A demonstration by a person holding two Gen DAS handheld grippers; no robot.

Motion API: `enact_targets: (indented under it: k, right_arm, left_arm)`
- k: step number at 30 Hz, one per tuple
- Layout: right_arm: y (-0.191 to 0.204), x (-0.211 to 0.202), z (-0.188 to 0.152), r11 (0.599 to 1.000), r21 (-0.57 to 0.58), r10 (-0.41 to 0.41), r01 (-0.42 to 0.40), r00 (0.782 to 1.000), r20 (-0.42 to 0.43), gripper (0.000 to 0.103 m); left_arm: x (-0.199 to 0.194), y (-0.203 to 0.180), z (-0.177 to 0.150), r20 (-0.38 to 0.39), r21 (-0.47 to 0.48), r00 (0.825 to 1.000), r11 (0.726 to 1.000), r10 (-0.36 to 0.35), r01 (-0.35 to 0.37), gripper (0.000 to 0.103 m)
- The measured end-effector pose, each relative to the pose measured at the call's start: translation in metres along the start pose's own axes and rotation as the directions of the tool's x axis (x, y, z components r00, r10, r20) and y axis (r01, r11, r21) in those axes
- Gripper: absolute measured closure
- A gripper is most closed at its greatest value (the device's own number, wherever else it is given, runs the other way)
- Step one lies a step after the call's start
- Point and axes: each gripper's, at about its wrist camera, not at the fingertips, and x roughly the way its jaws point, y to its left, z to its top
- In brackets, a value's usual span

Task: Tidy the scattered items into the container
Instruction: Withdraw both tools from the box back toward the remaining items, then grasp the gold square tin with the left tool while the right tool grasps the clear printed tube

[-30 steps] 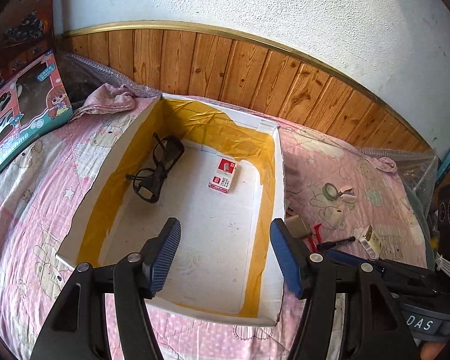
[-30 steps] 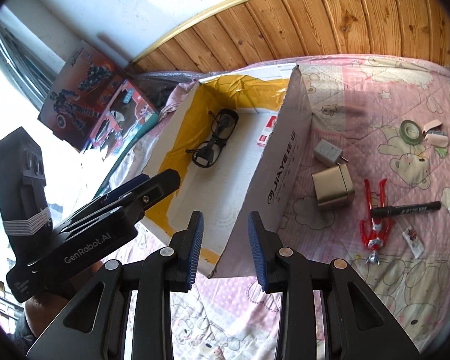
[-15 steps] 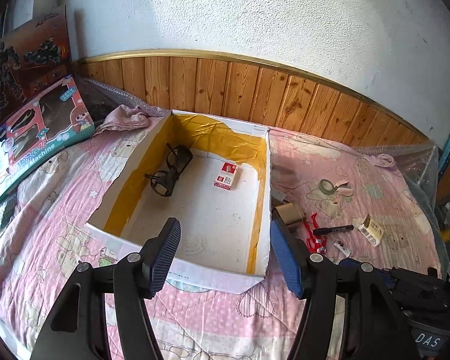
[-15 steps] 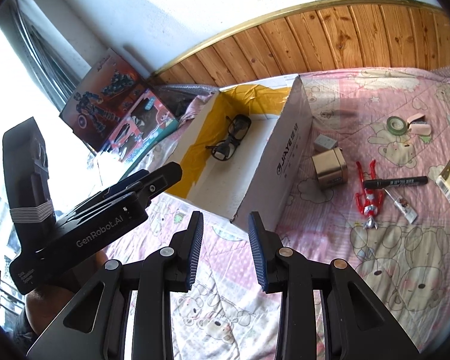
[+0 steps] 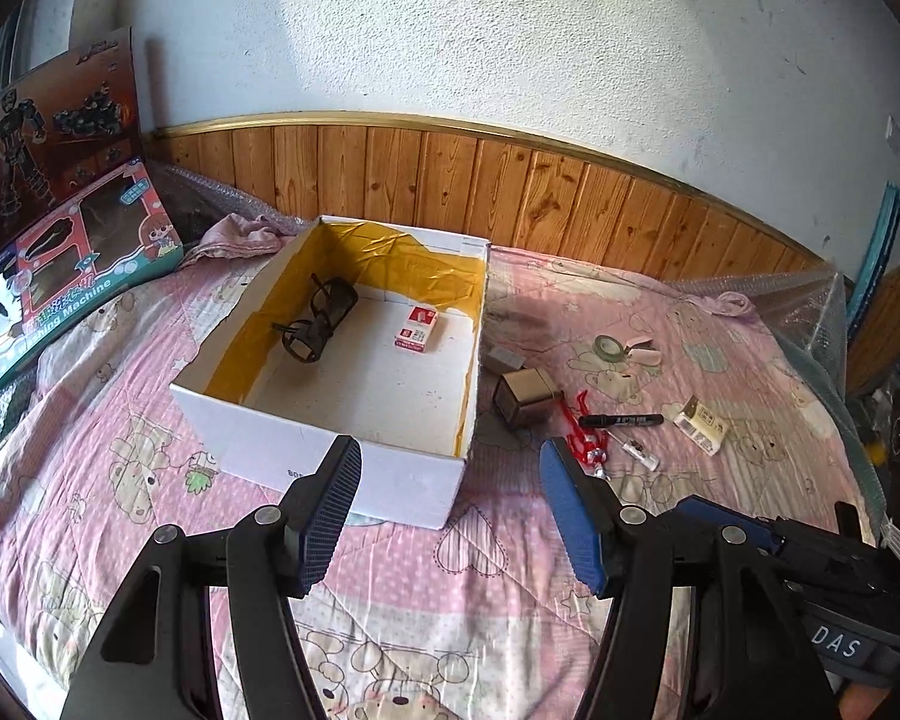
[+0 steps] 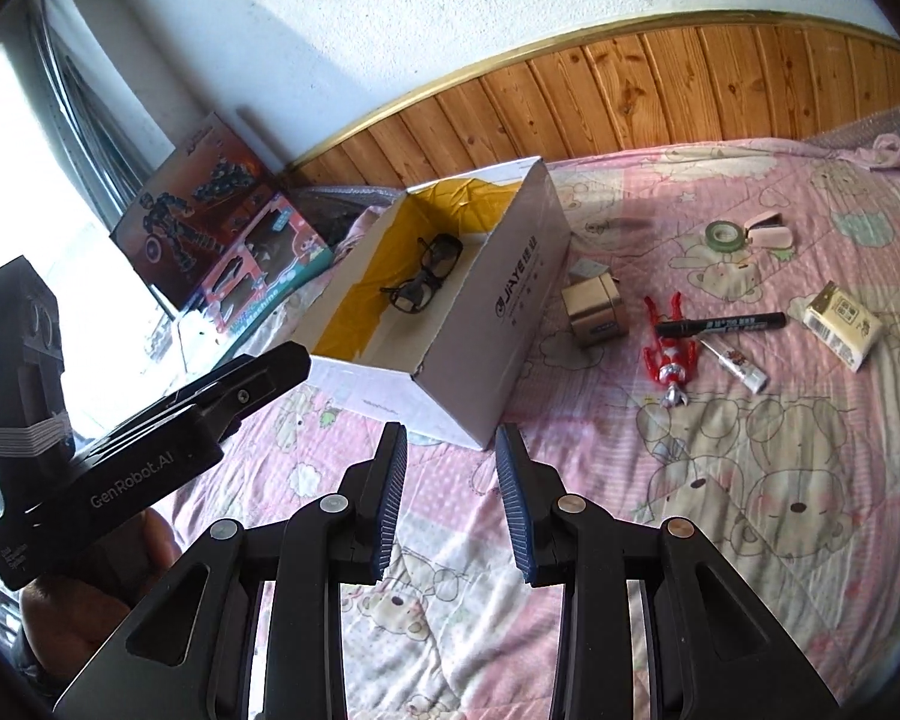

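A white cardboard box (image 5: pixel 306 420) (image 6: pixel 528 276) lined with yellow tape sits on the pink bedspread. Inside lie black glasses (image 5: pixel 318 324) (image 6: pixel 429 276) and a small red-and-white pack (image 5: pixel 417 330). To the box's right lie a tan box (image 5: pixel 525 399) (image 6: pixel 594 306), a red figure (image 5: pixel 582 438) (image 6: pixel 669 354), a black marker (image 5: pixel 621 420) (image 6: pixel 720 323), a clear tube (image 6: pixel 738 363), a tape roll (image 6: pixel 724 236) and a cream packet (image 6: pixel 843 325). My left gripper (image 5: pixel 450 510) hangs open in front of the box, empty. My right gripper (image 6: pixel 453 498) is open and empty, near the box's front corner.
Two toy boxes (image 5: pixel 60 228) (image 6: pixel 222 240) lean at the left against the wall. A pink cloth (image 5: pixel 240 234) lies behind the box. Wood panelling (image 5: pixel 510 198) runs along the bed's far side. A small pink case (image 6: pixel 771 234) lies next to the tape roll.
Both grippers have pulled back and risen from the box, so the box and the scattered items look smaller and farther. Both stay open.
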Motion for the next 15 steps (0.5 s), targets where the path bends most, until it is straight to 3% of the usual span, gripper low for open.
enact_targets:
  k: [6,15]
  right_arm:
    - [-0.045,-0.009,-0.003,0.995,0.085,-0.056,0.054,0.998,0.018,0.069]
    - [-0.108,0.002,-0.005,0.979,0.169,-0.118,0.118,0.993,-0.013,0.068]
  left_arm:
    - [0.01,-0.036,-0.002,-0.034,0.063,0.994,0.992,-0.107,0.109,0.04]
    - [0.073,-0.074,-0.003,-0.136,0.089,0.982,0.985,-0.132,0.145,0.04]
